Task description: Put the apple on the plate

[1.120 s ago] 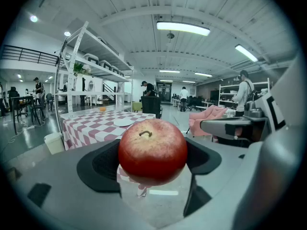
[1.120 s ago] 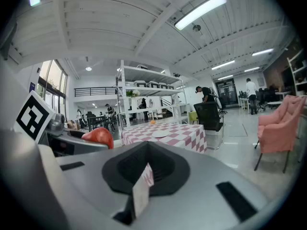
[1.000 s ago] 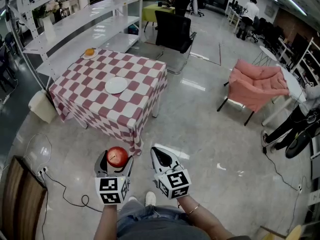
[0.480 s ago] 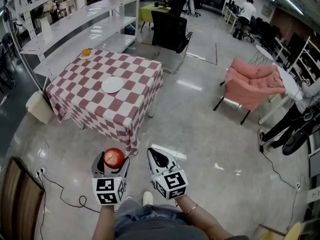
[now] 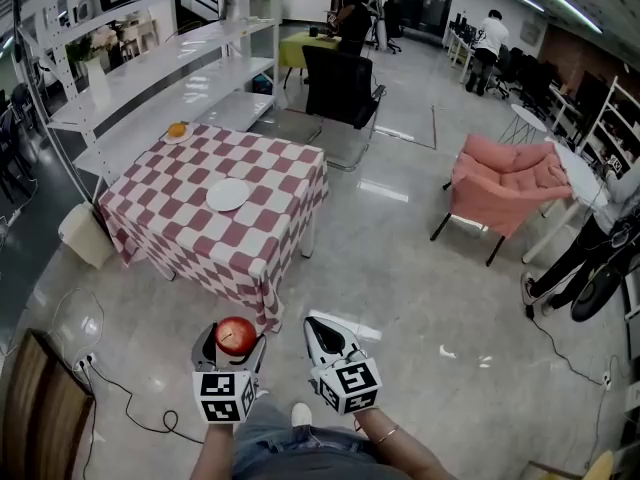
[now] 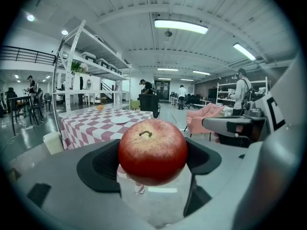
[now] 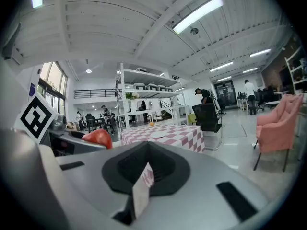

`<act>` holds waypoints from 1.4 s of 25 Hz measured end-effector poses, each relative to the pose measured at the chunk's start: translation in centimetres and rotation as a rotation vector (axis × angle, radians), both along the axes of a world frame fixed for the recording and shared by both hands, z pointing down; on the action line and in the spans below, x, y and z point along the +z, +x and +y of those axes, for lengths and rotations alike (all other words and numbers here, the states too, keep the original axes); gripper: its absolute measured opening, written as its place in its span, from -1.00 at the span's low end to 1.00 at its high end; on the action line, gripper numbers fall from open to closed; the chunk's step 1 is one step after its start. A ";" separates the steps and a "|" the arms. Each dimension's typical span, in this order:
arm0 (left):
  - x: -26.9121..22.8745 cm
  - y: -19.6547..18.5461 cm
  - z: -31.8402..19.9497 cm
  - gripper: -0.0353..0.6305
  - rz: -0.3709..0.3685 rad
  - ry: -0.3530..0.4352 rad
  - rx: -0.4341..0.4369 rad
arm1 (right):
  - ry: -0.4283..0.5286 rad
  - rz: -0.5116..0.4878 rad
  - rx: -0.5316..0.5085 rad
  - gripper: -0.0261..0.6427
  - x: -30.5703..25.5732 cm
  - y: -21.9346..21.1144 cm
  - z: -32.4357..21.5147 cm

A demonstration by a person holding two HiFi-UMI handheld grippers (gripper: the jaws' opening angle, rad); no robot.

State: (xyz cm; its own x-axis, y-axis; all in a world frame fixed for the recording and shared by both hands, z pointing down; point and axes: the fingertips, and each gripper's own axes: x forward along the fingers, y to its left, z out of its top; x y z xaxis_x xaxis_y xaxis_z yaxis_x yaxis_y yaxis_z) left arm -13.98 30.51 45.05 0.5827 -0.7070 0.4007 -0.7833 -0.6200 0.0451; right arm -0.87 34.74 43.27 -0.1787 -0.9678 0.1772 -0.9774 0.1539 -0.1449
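Observation:
A red apple [image 5: 236, 335] [image 6: 152, 150] sits clamped in my left gripper [image 5: 235, 340] [image 6: 152, 157], low in the head view above the grey floor. The same apple [image 7: 97, 137] shows at the left of the right gripper view. Beside it my right gripper [image 5: 322, 333] [image 7: 147, 169] is shut with nothing in it. The white plate [image 5: 229, 194] [image 6: 120, 120] [image 7: 158, 135] lies near the middle of the red-and-white checked table [image 5: 260, 233] [image 6: 91, 128] [image 7: 184, 134], some way ahead of both grippers.
An orange [image 5: 177, 129] on a small dish rests at the table's far left corner. White shelving [image 5: 150, 63] stands behind the table, a black chair [image 5: 340, 88] beyond it, a pink armchair [image 5: 505, 183] at right. A white bin [image 5: 82, 236] and floor cables [image 5: 120, 388] lie left.
The view has shifted a little; the table and plate sit slightly differently in frame. Both grippers keep their places in front of me, the apple still held.

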 end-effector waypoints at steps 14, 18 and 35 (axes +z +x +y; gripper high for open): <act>-0.2 2.0 -4.8 0.33 0.011 0.012 0.010 | -0.009 -0.006 0.044 -0.89 0.3 2.6 -3.5; -0.1 2.3 -7.0 0.33 0.021 0.000 -0.002 | -0.020 -0.006 0.035 -0.89 0.6 2.9 -5.4; 1.0 3.0 -19.9 0.33 0.020 -0.020 -0.048 | -0.042 -0.006 0.037 -0.89 1.5 4.8 -17.7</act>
State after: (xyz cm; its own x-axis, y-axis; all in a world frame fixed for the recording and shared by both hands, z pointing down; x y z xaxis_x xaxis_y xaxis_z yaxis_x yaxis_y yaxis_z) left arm -11.01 10.56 46.06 0.5565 -0.7261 0.4038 -0.8108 -0.5808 0.0730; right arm 3.97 16.99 44.73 -0.1438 -0.9656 0.2169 -0.9814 0.1110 -0.1565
